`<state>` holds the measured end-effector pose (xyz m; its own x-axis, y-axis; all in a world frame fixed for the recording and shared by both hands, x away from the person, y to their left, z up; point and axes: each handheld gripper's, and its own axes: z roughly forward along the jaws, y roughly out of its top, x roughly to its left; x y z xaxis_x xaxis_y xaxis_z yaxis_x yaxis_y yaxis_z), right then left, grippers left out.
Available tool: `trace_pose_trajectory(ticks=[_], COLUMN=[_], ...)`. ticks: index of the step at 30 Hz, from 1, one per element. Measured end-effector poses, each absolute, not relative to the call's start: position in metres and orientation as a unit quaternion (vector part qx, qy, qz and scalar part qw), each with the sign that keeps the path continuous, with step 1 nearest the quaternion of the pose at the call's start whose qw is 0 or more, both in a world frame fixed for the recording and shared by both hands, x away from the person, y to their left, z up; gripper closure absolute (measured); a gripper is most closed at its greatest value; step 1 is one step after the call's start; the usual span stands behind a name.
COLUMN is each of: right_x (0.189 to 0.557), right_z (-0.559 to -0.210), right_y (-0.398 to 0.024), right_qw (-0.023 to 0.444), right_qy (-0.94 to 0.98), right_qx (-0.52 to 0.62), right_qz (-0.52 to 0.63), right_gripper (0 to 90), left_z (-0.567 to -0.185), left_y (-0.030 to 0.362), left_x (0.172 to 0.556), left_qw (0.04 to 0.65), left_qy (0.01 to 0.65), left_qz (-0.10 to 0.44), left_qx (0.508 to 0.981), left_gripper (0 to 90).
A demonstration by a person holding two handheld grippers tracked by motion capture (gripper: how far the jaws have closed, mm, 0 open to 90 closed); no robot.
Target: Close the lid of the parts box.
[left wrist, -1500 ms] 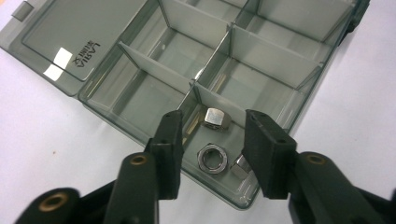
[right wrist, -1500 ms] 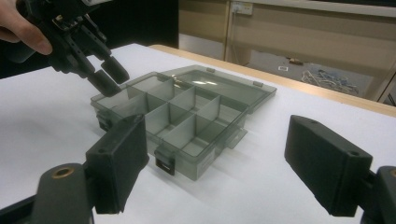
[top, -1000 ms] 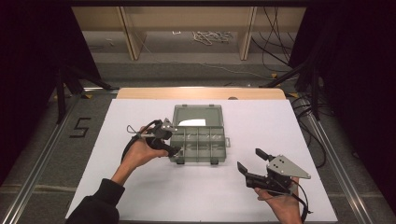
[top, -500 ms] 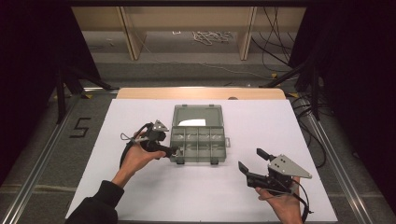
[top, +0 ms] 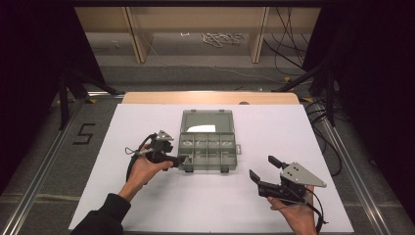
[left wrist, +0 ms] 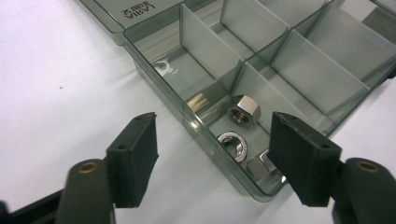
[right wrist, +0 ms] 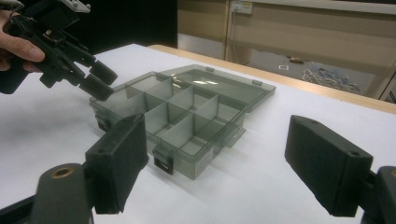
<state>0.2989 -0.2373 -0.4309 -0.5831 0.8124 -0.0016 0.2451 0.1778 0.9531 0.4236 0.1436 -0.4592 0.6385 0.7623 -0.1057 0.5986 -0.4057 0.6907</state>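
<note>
The left gripper [top: 182, 159] hangs at the box's [top: 209, 147] nine o'clock corner, fingers just closing slightly yet spread, grasping nothing, over three nuts [left wrist: 244, 110] there. At the desk's [top: 147, 117] five o'clock, the right gripper [top: 262, 170] rests, fingers released.

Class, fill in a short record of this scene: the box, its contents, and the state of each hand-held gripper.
Box: grey compartment box, lid open, on the white table
Contents: three metal hex nuts in one corner compartment
Left hand-held gripper: open, jaws straddling the box wall at that compartment
Right hand-held gripper: open, apart from the box, holding nothing
</note>
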Motion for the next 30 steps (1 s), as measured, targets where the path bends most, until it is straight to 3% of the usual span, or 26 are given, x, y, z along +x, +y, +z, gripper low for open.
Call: trace_pose_trajectory(ticks=[11,22,30], right_x=[0.298,0.304,0.331], right_z=[-0.430,-0.431,-0.430], right_y=[-0.237,-0.234,-0.230], right_qw=[0.273,0.280,0.268], right_qy=[0.723,0.723,0.738], right_qx=[0.366,0.363,0.364], right_qz=[0.519,0.517,0.501], right_gripper=[21.8,21.9,21.7], left_z=[-0.463,-0.466,-0.467], left_y=[0.142,0.142,0.140], left_x=[0.423,0.423,0.423], left_qw=[0.365,0.348,0.340], left_qy=[0.418,0.414,0.431], left_qz=[0.098,0.099,0.093], left_qx=[0.826,0.835,0.831], left_gripper=[43.1,59.7,60.9])
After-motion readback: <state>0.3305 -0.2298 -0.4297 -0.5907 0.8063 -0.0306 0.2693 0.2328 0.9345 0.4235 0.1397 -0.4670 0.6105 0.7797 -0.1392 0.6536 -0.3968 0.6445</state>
